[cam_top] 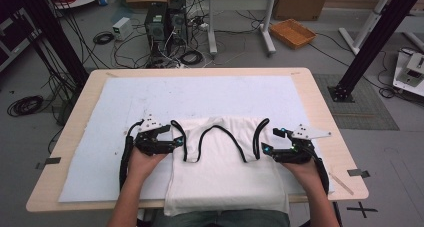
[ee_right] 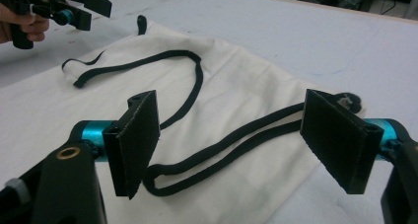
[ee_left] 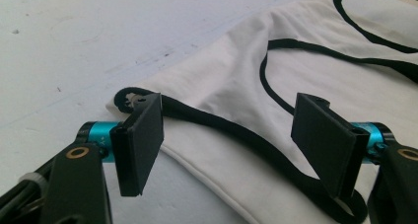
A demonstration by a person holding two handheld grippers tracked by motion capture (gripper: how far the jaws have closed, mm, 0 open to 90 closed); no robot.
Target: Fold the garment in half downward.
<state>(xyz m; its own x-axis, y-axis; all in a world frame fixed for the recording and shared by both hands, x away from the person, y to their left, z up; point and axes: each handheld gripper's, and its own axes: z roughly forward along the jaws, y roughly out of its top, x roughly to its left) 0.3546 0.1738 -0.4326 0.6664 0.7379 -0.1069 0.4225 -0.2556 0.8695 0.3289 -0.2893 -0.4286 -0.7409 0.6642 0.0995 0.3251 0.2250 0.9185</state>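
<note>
Two grippers at the top's shoulders, one on each side. White top point(cam_top: 225, 172) spread flat on a pale sheet point(cam_top: 125, 102) over the table point(cam_top: 320, 102), hem hanging off the near edge, black-trimmed neckline and armholes toward the far side.

Left gripper point(cam_top: 176, 142) at the top's left shoulder, held low by the left hand point(cam_top: 145, 159). Jaws spread wide in the left gripper view point(ee_left: 231, 140), with the black strap point(ee_left: 236, 135) running across the gap between them. Pads not pressing on the fabric; strap lying loose on the cloth, its looped end just past one jaw.

Right gripper point(cam_top: 267, 144) at the top's right shoulder, in the right hand point(cam_top: 300, 164). Jaws spread wide in the right gripper view point(ee_right: 231, 145) as well, nothing pinched. Doubled black strap point(ee_right: 231, 147) lying slack on the white cloth between the pads, curling round near the left one, its far end reaching just beyond the right one. Farther off in that same view, the left gripper point(ee_right: 81, 9) above the top's other shoulder.

Both hands resting on or just above the sheet, with the body of the top lying between them.

Beyond the table, on the floor: cables, computer towers point(cam_top: 165, 19) and an orange tray point(cam_top: 292, 33).
</note>
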